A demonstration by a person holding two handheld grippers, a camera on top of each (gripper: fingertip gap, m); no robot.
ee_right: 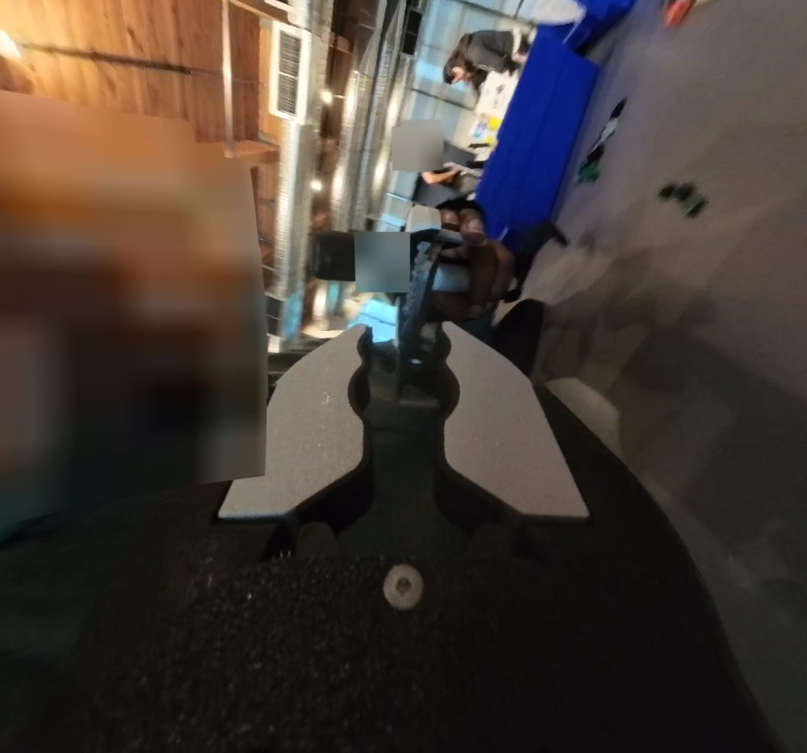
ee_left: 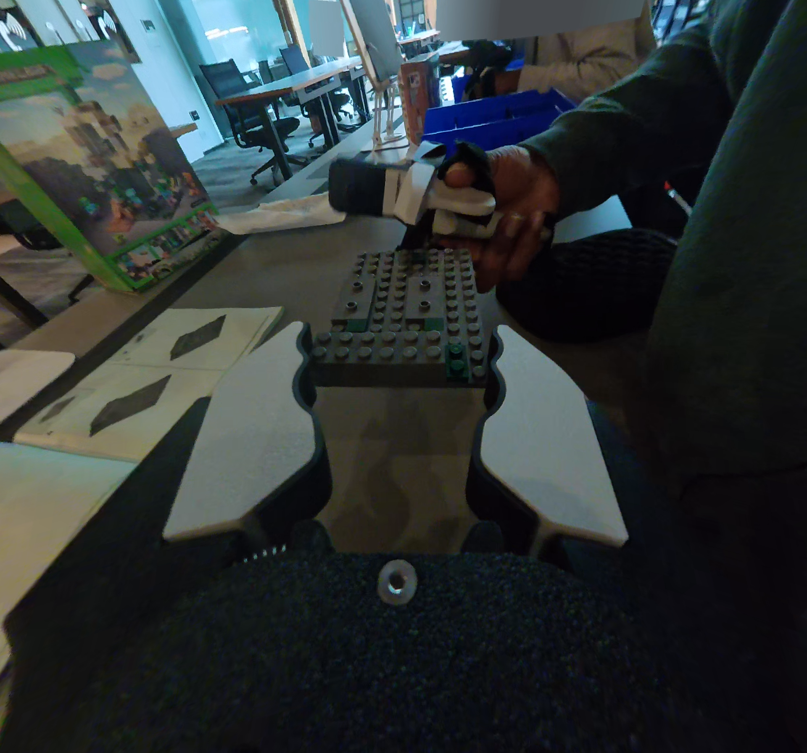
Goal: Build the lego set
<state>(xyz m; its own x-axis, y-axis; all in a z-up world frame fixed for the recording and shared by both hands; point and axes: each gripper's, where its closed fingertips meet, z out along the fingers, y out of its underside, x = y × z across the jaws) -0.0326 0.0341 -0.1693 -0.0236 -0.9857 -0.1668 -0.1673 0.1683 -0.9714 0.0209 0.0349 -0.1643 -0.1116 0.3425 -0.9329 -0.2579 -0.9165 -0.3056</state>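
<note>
A grey studded Lego plate build with a few dark green pieces on it is held between both grippers. My left gripper is shut on its near end, one white finger on each side. My right gripper, held by a hand, points down onto the plate's far edge. In the right wrist view, my right gripper is nearly closed, with the plate edge-on between its tips. Whether it pinches the plate or a small piece there is unclear. The left gripper shows beyond.
A green Lego box stands at the left. An open instruction booklet lies on the grey table. Blue bins stand at the back, also in the right wrist view. Loose pieces lie on the table. About 6 cm separates my left fingertips from my right.
</note>
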